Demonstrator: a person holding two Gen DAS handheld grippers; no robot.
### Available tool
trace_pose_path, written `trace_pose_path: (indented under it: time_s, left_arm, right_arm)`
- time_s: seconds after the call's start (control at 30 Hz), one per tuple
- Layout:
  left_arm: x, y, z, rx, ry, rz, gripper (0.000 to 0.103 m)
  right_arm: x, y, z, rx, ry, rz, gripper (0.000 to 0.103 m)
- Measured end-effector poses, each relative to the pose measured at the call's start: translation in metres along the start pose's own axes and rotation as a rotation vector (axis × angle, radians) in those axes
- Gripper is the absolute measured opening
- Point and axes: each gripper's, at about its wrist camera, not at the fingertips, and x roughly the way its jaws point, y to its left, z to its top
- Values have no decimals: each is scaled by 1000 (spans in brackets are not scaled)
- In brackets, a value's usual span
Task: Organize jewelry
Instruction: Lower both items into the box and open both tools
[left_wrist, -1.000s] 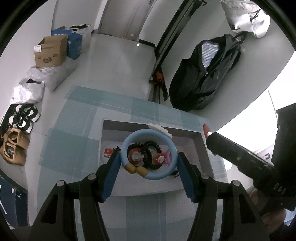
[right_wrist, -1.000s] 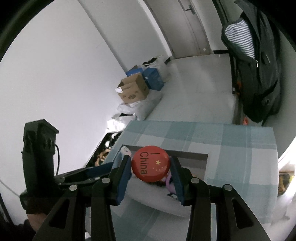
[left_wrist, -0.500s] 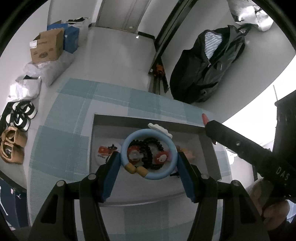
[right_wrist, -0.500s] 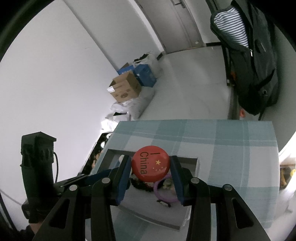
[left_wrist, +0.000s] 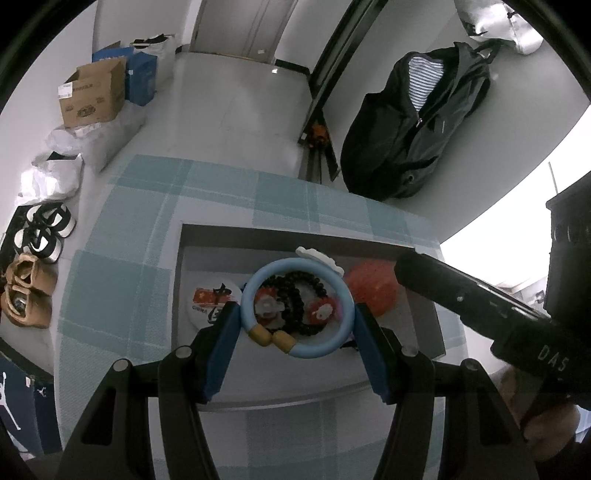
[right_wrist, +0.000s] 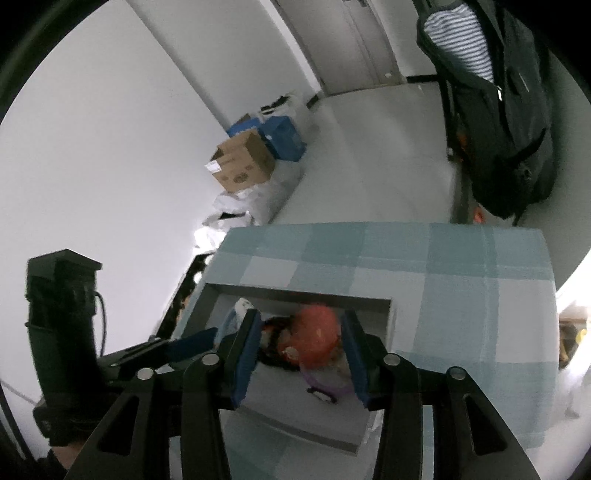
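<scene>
My left gripper (left_wrist: 296, 311) is shut on a light blue ring bracelet (left_wrist: 317, 350) with two wooden beads, held above an open grey box (left_wrist: 295, 236). In the box lie a black bead bracelet (left_wrist: 295, 280), a white badge (left_wrist: 210, 299) and a purple ring (right_wrist: 325, 384). My right gripper (right_wrist: 301, 319) hangs over the box's right side and its jaws are opening. The red round badge (right_wrist: 314, 336) is blurred between its fingers, with a gap to the left pad. In the left wrist view the red badge (left_wrist: 373, 291) sits low in the box beside the right gripper's finger (left_wrist: 424, 273).
The box stands on a table with a blue-checked cloth (left_wrist: 147, 221). Beyond the table are a black jacket (left_wrist: 413, 136), a cardboard box (left_wrist: 92, 96), white bags and shoes (left_wrist: 44, 232) on the floor. A hand (left_wrist: 546, 424) holds the right gripper.
The right gripper's jaws have parted and the red badge, gripped before, has slipped down towards the box. The left gripper still holds the blue ring over the box.
</scene>
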Motion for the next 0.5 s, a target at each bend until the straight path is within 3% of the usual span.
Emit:
trace_pose_path:
  time_s: [0.03, 0.27, 0.5]
  left_arm:
    - [-1, -1, 0, 3, -3, -3, 57]
    - [-6, -1, -3, 13, -19, 9, 58]
    - [-20, -2, -6, 31, -88, 34, 58]
  right_arm:
    - [-1, -1, -1, 2, -2, -10, 59]
    - [-16, -12, -3, 34, -62, -9, 63]
    - [-34, -11, -7, 11, -146, -8, 75]
